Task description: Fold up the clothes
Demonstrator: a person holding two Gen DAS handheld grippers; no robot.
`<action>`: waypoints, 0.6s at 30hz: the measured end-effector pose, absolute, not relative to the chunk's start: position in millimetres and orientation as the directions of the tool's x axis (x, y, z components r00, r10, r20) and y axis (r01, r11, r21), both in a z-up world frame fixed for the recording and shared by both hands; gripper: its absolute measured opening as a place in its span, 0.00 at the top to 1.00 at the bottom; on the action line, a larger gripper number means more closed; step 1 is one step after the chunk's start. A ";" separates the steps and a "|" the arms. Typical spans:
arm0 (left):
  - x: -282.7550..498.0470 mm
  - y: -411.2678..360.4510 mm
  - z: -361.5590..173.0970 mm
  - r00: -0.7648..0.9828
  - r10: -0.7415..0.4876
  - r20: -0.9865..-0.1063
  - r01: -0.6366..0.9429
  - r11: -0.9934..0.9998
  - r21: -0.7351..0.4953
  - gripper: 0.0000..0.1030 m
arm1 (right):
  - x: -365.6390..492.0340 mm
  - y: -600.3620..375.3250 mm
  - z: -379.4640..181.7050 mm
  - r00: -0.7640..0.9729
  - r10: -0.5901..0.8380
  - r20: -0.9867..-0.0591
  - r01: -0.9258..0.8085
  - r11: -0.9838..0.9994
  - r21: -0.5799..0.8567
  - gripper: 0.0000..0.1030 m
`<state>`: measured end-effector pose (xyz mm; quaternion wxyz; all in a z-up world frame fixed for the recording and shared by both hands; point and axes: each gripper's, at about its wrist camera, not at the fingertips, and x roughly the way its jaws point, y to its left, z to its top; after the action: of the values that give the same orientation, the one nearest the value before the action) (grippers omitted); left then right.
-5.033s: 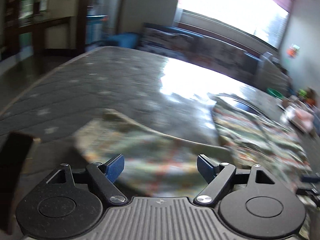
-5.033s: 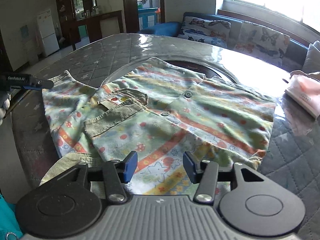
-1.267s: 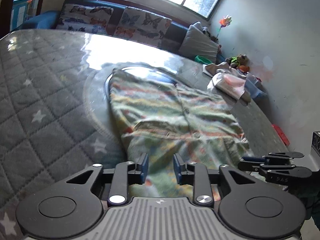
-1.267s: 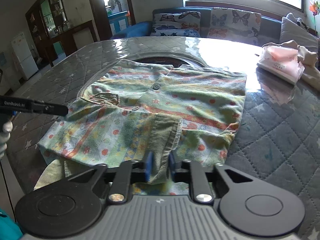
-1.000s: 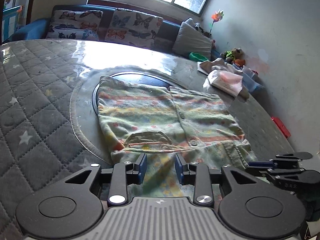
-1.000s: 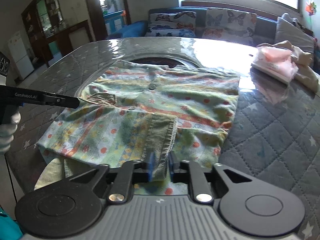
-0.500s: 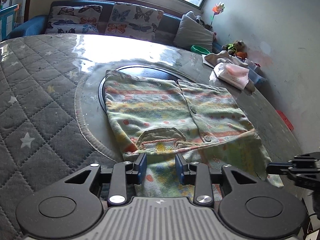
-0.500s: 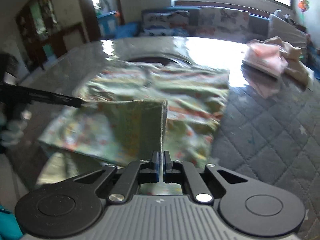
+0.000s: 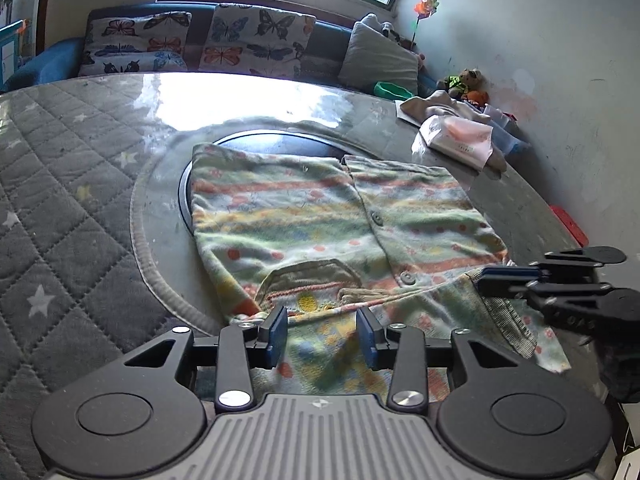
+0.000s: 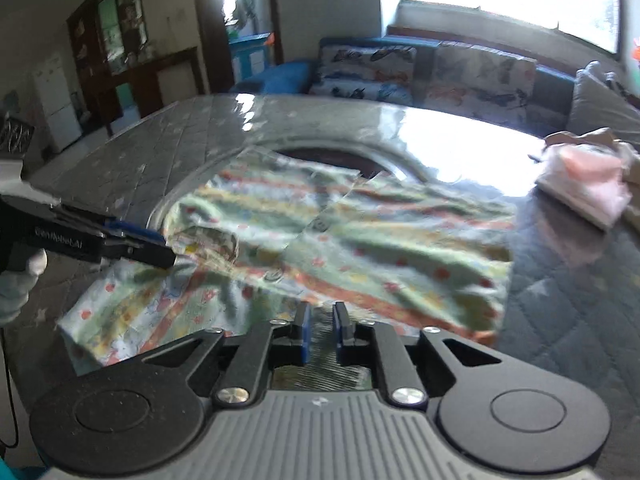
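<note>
A child's striped, flowered shirt [image 9: 320,216] lies front up on the table, buttons down its middle. My left gripper [image 9: 321,336] sits low over its near hem. Its jaws are opening, with cloth under the gap and the pads clear of it. The same gripper comes in from the left in the right wrist view [image 10: 160,250], by the chest pocket. My right gripper [image 10: 322,334] has the green corduroy sleeve cuff [image 10: 320,360] between its pads, and its jaws are opening. In the left wrist view the right gripper [image 9: 492,276] is at the shirt's right side, where the cuff [image 9: 506,320] hangs from its tip.
The table wears a grey quilted star cover [image 9: 60,200] around a dark round inset [image 9: 260,140]. A pile of folded pink and beige cloth [image 9: 456,140] lies at the far right. Behind stands a sofa with butterfly cushions [image 9: 240,44]. A white-gloved hand [image 10: 16,288] holds the left gripper.
The sleeve that the right gripper held up has come down over the shirt's near part. The right jaws have parted slightly around the cuff. The left jaws stand wider.
</note>
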<state>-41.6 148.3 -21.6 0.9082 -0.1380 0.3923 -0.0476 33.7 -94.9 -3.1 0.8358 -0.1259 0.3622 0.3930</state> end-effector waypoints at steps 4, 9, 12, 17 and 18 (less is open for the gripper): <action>-44.6 145.0 -17.8 0.687 -0.188 -0.702 -0.018 0.961 -0.275 0.57 | 29.6 -91.5 -8.2 0.431 0.548 -0.717 -0.762 0.647 0.037 0.83; -60.3 125.5 -5.0 0.697 -0.210 -0.685 0.040 0.966 -0.256 0.56 | 8.7 -100.4 4.7 0.412 0.579 -0.703 -0.797 0.604 0.030 0.80; -69.7 111.8 -5.1 0.692 -0.233 -0.683 0.078 0.965 -0.250 0.56 | -4.3 -102.1 2.3 0.386 0.585 -0.713 -0.819 0.574 0.027 0.79; -82.3 93.5 -17.3 0.670 -0.229 -0.706 0.120 0.972 -0.202 0.52 | -20.2 -106.6 -1.3 0.373 0.582 -0.722 -0.834 0.551 0.013 0.76; -85.0 90.9 -18.0 0.675 -0.216 -0.706 0.124 0.976 -0.180 0.50 | -22.4 -107.6 -1.5 0.375 0.581 -0.722 -0.835 0.551 0.009 0.76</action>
<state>-85.0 90.9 -18.0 0.9132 -0.0586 0.3924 -0.0928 -22.4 -107.6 -1.5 0.8089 -0.1824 0.3477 0.4376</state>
